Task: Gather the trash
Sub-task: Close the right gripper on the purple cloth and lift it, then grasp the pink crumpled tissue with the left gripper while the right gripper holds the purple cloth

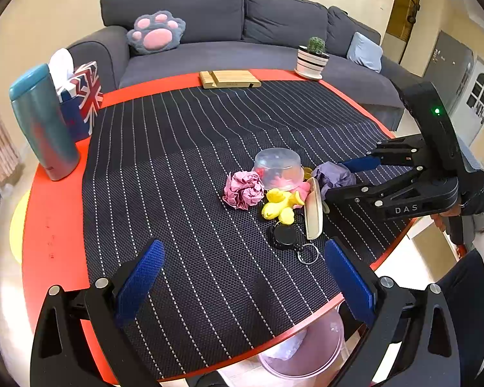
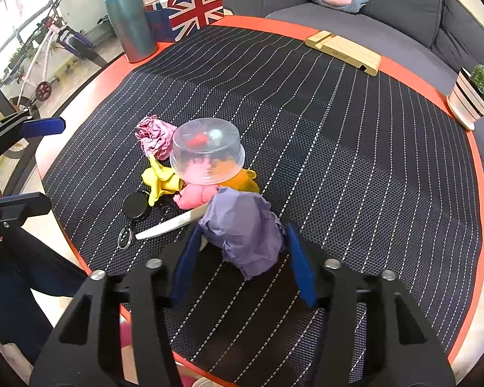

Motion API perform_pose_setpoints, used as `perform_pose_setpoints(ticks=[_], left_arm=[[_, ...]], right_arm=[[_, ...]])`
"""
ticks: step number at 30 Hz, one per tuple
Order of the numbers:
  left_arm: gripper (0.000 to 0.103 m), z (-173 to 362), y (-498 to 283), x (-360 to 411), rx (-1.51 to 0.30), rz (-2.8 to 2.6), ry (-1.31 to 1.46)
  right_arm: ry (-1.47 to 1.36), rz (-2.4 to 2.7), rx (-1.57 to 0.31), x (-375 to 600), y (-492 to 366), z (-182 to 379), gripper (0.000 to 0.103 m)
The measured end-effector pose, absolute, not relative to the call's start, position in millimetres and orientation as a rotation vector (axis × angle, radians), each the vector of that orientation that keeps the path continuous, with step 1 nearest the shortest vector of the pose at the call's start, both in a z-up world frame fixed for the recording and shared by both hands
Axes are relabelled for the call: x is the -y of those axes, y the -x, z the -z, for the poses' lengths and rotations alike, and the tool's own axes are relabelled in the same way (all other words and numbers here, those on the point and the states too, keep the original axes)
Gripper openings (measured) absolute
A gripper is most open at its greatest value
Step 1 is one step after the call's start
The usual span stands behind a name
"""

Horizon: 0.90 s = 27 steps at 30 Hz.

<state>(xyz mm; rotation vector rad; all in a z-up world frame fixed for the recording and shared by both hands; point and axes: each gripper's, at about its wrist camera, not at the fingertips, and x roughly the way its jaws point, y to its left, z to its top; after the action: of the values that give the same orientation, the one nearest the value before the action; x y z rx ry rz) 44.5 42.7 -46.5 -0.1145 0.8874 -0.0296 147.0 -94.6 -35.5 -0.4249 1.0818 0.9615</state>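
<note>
My right gripper (image 2: 242,235) is shut on a crumpled purple paper ball (image 2: 242,235), its blue pads pressing both sides; it also shows in the left wrist view (image 1: 334,175). A crumpled pink paper ball (image 1: 243,190) (image 2: 155,137) lies on the black striped mat. Beside it are a clear upturned plastic cup (image 1: 277,167) (image 2: 208,153), yellow and pink balloon scraps (image 1: 279,206) (image 2: 164,180), and a cream scoop (image 1: 314,208) (image 2: 174,222). My left gripper (image 1: 242,277) is open and empty above the mat's near edge. A pink bin (image 1: 306,351) stands under the table.
A black retractable key reel with rings (image 1: 285,235) (image 2: 135,208) lies by the scraps. A teal tumbler (image 1: 43,122), Union Jack tissue box (image 1: 82,100), wooden stand (image 1: 229,79) and potted cactus (image 1: 313,58) sit around the orange table rim (image 1: 51,225). A grey sofa is behind.
</note>
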Motion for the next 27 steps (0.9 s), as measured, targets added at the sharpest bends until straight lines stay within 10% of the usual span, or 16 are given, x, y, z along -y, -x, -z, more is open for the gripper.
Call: perform_pose_setpoints(ticks=[27], left_arm=[[0.096, 39.2, -82.6, -38.6, -0.885, 0.029, 0.119]], right_arm=[[0.291, -0.898, -1.013, 153.1, -149.0, -0.7, 0.037]])
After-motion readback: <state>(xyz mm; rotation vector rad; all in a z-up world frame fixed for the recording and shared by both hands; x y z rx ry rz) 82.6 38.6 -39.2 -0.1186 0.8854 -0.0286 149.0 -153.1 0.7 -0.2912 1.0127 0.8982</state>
